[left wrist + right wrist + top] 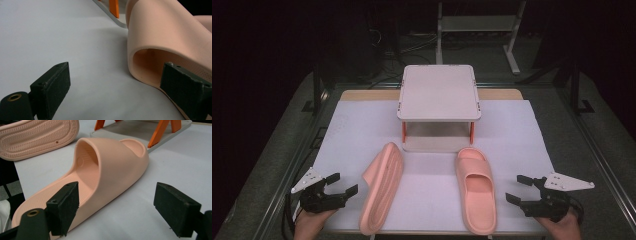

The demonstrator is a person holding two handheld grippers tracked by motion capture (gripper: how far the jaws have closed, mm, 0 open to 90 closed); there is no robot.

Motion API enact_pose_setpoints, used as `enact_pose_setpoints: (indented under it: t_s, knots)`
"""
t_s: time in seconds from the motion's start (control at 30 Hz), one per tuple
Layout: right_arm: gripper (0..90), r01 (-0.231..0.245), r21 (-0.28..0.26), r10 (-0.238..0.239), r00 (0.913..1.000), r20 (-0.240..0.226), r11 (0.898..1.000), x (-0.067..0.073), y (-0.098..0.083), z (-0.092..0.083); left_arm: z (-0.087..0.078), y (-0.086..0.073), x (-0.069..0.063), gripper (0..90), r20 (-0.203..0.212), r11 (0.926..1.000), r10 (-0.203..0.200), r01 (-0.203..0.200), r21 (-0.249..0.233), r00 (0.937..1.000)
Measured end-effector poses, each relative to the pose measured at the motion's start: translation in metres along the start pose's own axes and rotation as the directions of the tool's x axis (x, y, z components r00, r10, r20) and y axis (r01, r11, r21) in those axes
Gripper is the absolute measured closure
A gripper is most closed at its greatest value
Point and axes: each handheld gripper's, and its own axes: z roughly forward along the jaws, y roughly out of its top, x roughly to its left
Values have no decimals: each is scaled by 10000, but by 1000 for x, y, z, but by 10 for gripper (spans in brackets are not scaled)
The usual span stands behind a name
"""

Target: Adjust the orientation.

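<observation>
While tongs (341,184) gape, slippers (475,187) lie between.

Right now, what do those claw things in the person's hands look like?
Each hand holds a black claw. The left claw and the right claw each have two flat, blocky black jaws, with small screw holes and a brass ring showing near the base in the gripper views. A grey three-cornered plate sits on top of each. A dark cable trails beside the left one.

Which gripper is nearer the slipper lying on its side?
Left. The left gripper sits just beside the tipped slipper, fingers open; the right gripper is beyond the upright slipper.
</observation>
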Motion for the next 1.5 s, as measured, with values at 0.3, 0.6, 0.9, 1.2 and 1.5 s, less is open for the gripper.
enact_pose_setpoints:
  t_s: [0.3, 0.6, 0.9, 1.2, 1.5]
  knots:
    - [199, 91, 56, -91, 9999, -78, 9999, 2, 1, 2, 10, 3, -8, 132, 316, 9986, 397, -408, 343, 9987]
    - [199, 232, 152, -230, 9996, -162, 9996, 5, 2, 6, 25, 3, -12, 225, 542, 9934, 622, -671, 928, 9966]
    - [199, 190, 132, -188, 9997, -165, 9997, 5, 2, 4, 36, 6, -16, 249, 451, 9931, 516, -560, 1033, 9977]
    - [199, 248, 127, -245, 9995, -212, 9996, 6, 2, 4, 46, 9, -25, 250, 673, 9931, 560, -625, 991, 9962]
    - [200, 279, 147, -275, 9993, -235, 9995, 6, 3, 5, 48, 10, -27, 251, 715, 9939, 570, -633, 898, 9958]
